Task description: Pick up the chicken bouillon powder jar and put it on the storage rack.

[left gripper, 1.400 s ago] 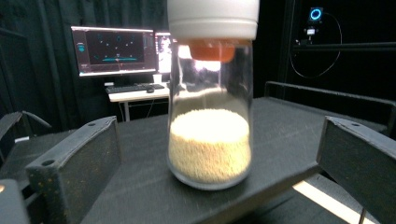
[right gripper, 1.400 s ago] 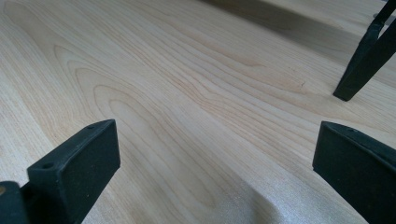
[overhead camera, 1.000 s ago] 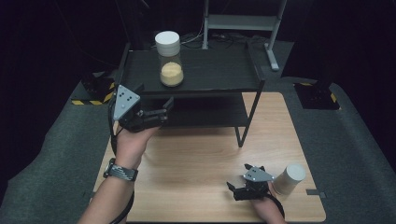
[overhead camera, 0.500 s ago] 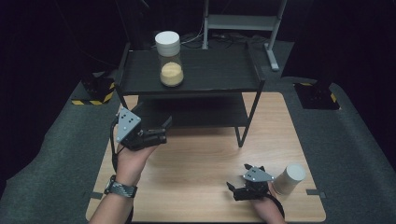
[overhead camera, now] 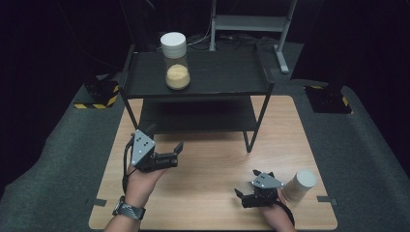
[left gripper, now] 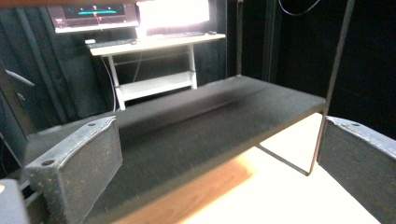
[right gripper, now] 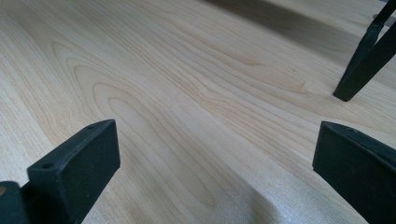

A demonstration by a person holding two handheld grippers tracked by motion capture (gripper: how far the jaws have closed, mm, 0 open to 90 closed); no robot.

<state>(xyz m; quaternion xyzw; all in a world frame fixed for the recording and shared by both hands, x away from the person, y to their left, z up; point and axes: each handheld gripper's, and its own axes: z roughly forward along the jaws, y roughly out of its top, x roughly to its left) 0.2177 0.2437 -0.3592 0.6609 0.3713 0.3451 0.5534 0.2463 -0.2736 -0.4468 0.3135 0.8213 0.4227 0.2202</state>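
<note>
Lower left of frame, left gripper (overhead camera: 173, 153): jaws spread, empty, facing shelf (overhead camera: 217, 77) | right gripper (overhead camera: 244, 195): I rest it agape beside cup (overhead camera: 300, 184) | jar (overhead camera: 175, 60) upright on top

Left gripper (overhead camera: 177, 151): held raised in the left hand (overhead camera: 145, 175), jaws spread wide apart with nothing between them, grey plate on top, forearm entering from below with a watch at the wrist. Right gripper (overhead camera: 240, 195): held low in the right hand (overhead camera: 270, 209), jaws likewise wide apart and empty, pointing toward the person's left.
</note>
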